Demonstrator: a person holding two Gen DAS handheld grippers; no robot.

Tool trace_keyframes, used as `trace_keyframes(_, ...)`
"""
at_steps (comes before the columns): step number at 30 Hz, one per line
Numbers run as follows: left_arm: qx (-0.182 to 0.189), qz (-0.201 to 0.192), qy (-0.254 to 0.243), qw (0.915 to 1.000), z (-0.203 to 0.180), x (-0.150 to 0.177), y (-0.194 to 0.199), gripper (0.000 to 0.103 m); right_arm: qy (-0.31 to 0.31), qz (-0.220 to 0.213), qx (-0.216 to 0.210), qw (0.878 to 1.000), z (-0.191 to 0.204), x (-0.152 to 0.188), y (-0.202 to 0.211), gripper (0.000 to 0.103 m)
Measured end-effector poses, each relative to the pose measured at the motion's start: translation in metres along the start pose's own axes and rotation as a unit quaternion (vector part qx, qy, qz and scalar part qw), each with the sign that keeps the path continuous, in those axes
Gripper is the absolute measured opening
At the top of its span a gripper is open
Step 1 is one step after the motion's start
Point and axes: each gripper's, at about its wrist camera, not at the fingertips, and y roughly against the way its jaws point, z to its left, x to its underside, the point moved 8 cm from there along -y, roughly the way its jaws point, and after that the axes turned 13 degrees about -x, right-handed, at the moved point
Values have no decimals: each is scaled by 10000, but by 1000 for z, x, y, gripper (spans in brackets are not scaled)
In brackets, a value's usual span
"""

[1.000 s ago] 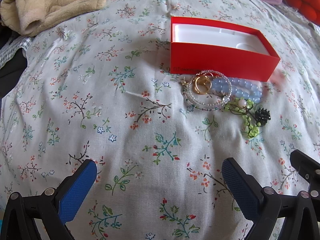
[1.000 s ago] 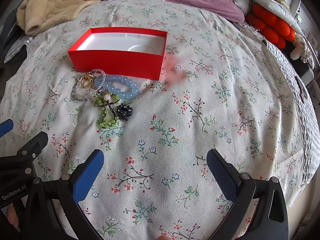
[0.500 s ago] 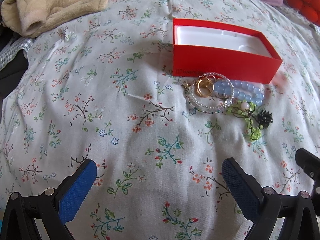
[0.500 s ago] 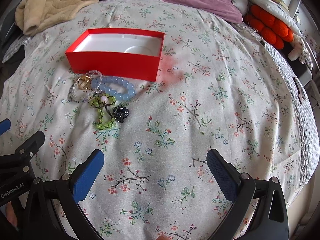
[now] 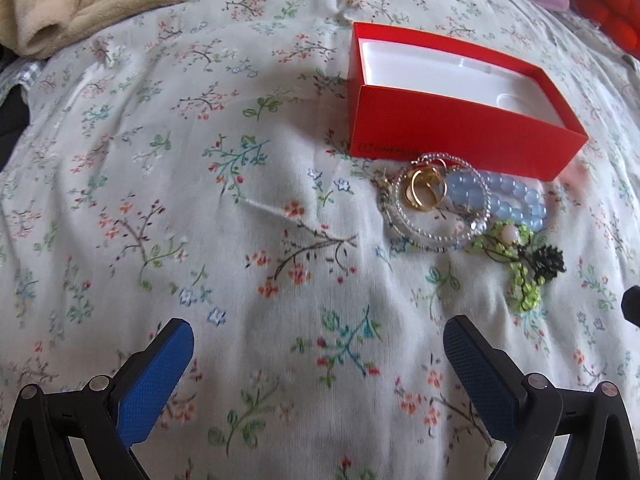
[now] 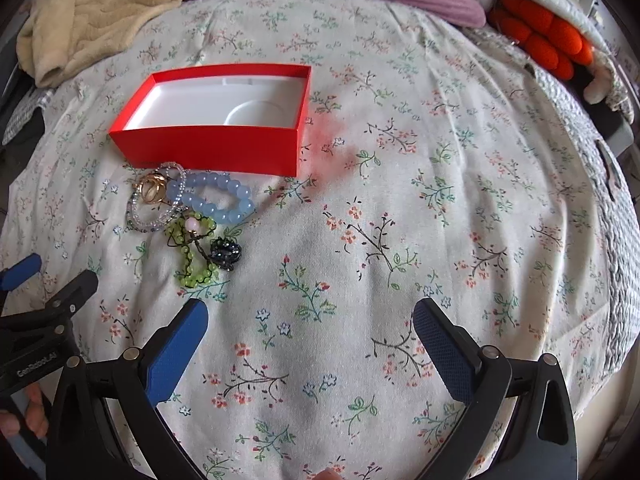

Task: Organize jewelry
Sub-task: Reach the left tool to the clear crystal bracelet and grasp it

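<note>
The open red box [image 6: 208,148] lies on the flowered bedspread [image 6: 400,240] with its long side facing the grippers, the tangled bracelets [image 6: 192,208] just in front of it, while the left gripper [image 5: 316,360] and right gripper [image 6: 310,340] hover wide open, holding nothing.
</note>
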Motion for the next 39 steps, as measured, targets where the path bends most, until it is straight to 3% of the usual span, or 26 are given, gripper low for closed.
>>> trace_keyframes(7,573,90,185,9981,-9,-14,-10,89,-73,288,-352,9989,-7,-11,-9,103)
trace_keyframes(12,973,-394,-277,9941,-38,-27,-1,88,-170,278,-547,9980,-10,-19,-7,103)
trace_keyframes(19,1400,-993,-791,9820,-66,-45,-4,87,-275,328,-687,9967,-15,-19,-10,103)
trace_keyframes(29,1610,-1167,-1231,9723,-84,-58,-20,86,-243,444,-668,9965,-22,-14,-14,103)
trace_keyframes(36,1505,-975,-1305,9751,-87,-62,-38,86,-220,493,-655,9964,-23,-14,-17,103)
trace_keyframes(39,1513,-995,-1365,9740,-89,-60,-37,77,-210,506,-650,9964,-22,-14,-19,103)
